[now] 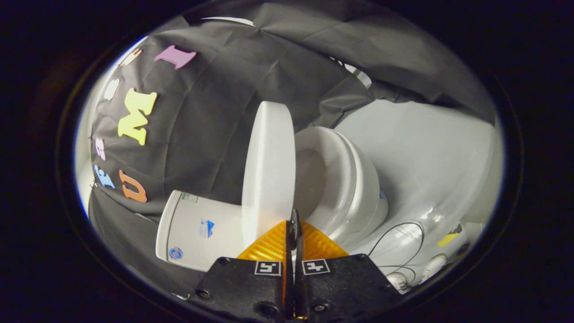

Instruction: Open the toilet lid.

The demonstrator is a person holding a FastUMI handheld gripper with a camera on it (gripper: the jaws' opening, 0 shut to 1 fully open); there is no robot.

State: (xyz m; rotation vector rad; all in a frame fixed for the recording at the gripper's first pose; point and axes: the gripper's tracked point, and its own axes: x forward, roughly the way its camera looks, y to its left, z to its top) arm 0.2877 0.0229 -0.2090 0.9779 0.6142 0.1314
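Hand-held gripper sits low in the gripper view with its two fingers drawn close together, only a thin slit between them; the lower rim of the toilet lid meets the fingertips right at that slit, but I cannot tell for certain whether the rim is pinched between them or merely resting against them. The camera is rolled well over, so the whole toilet looks tipped. By my reading the lid is already lifted: it stands nearly on edge, well apart from the seat, with the open bowl showing behind it and the tank lying on the lid's other side, close to it. So the step in hand looks like the last stretch of the swing, carrying the lid back toward the tank. The next move probably calls for a gentle push along that arc until the lid leans against the tank, then easing the fingers off without dragging the lid forward again. Beyond the bowl lies pale floor with a thin dark cable looping across it.
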